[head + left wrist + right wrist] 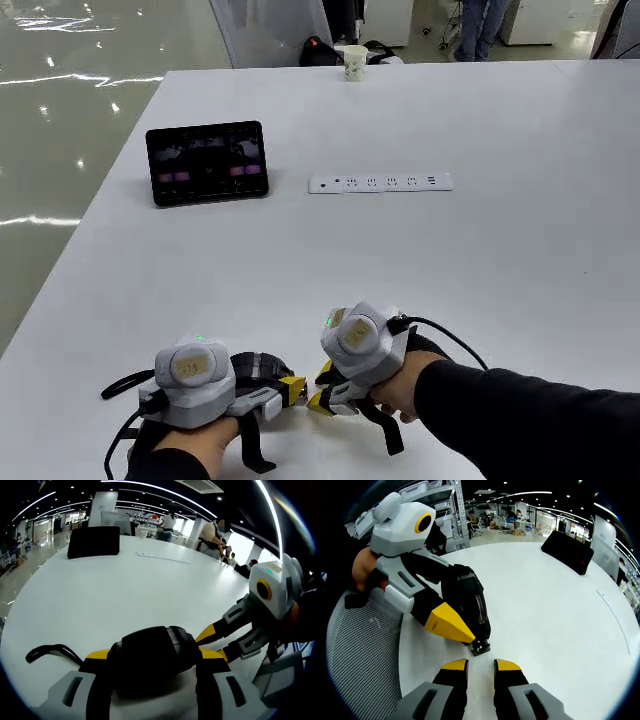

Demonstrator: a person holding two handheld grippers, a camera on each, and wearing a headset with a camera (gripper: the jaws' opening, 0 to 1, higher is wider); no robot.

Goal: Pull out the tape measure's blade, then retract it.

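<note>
The left gripper point(154, 656) is clamped on the tape point(150, 642). The hook point(480, 647) of the tape, at lower centre, lies just ahead of the right gripper point(481, 666), whose jaws stand slightly apart.

Tablet point(207, 162), power strip point(380, 182), paper cup point(354, 62) on white table point(500, 250).

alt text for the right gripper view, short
The left gripper clamps a black tape measure on a white table, its blade tip poking out. The right gripper sits just short of that tip, jaws slightly apart.
</note>
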